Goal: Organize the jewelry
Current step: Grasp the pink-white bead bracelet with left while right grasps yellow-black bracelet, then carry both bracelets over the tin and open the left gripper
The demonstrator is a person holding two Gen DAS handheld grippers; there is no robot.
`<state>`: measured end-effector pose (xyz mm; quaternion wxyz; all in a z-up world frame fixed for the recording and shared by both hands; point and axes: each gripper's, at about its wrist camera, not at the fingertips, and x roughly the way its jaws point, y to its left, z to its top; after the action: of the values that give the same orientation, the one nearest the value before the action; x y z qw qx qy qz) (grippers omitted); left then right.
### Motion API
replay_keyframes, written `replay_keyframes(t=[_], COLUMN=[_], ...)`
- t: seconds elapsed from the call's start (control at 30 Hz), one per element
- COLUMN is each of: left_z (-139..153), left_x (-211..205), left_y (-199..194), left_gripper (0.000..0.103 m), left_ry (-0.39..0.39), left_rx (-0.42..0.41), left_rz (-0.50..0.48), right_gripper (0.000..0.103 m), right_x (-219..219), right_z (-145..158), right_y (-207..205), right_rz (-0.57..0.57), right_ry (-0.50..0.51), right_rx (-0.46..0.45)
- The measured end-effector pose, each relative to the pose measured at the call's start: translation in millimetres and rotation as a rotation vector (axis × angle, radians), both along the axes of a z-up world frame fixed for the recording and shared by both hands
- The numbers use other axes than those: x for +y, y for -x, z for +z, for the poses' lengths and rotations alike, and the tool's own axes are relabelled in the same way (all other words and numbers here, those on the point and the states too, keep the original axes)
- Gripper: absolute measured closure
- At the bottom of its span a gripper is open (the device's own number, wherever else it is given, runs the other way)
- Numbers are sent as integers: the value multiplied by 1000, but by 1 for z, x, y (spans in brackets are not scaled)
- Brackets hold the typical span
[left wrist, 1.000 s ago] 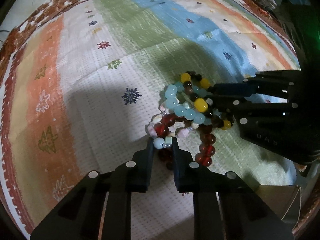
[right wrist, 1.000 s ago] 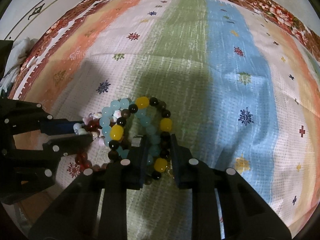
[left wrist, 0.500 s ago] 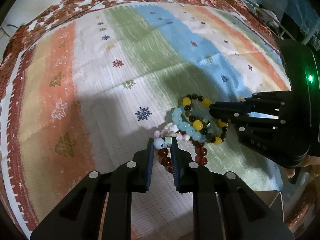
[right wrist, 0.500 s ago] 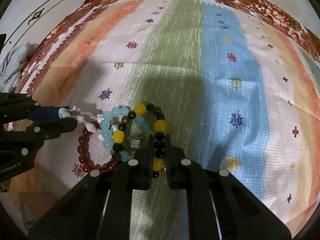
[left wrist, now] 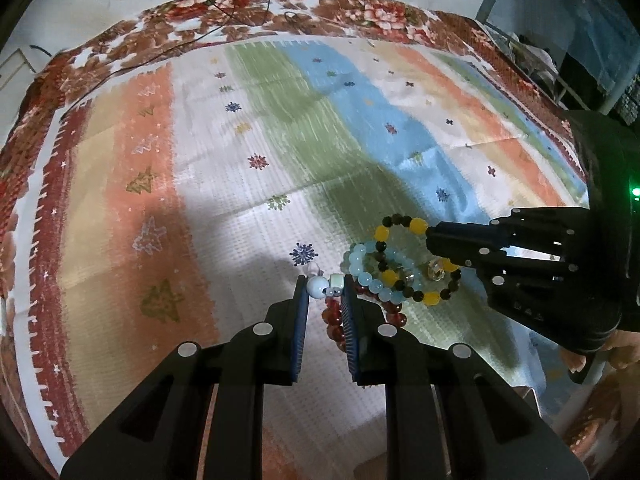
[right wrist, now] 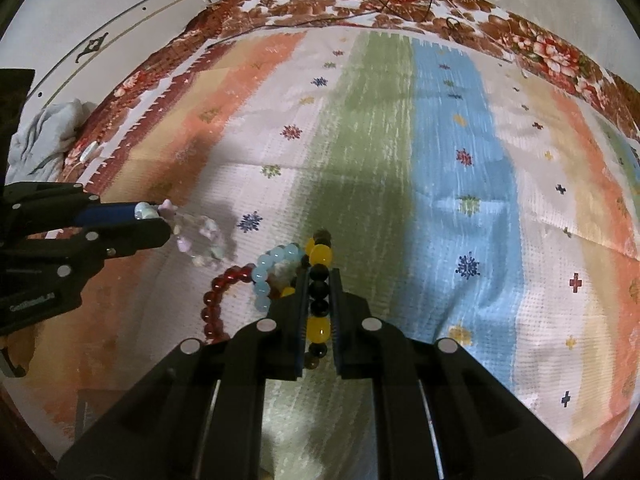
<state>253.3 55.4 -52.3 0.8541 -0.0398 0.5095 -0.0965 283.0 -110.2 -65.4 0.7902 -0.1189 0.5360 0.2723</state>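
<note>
While our left hand-held gripper (left wrist: 323,292) pinches the pale pastel bracelet (right wrist: 196,236) at its tips, lifted above the striped cloth (left wrist: 240,208), our right hand-held gripper (right wrist: 318,292) is clamped on the yellow-and-black bracelet (right wrist: 320,280). Beside it sit the light-blue bracelet (right wrist: 266,270) and red bracelet (right wrist: 216,300).

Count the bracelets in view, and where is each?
4. Pale pink-and-clear bracelet in the left gripper; yellow-and-black bracelet in the right gripper; light blue bracelet and dark red bracelet on the cloth. More may be hidden.
</note>
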Motion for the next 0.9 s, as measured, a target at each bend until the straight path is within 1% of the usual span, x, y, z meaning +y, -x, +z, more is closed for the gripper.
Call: replay_keyframes(t=[0.2, 0.43, 0.9], left_z=[7, 14, 35], left_x=[-1, -7, -14], left_y=[9, 24, 54], left_gripper=[87, 87, 87], left_ry=[6, -8, 21], left_rx=[-9, -27, -68], left_rz=[-5, -2, 3], right_gripper=[92, 92, 92], right_x=[3, -2, -8], right_z=[21, 37, 70], right_y=[14, 30, 63], right_rz=[26, 29, 30], right_ry=[-29, -36, -76], right_rx=[-26, -46, -86])
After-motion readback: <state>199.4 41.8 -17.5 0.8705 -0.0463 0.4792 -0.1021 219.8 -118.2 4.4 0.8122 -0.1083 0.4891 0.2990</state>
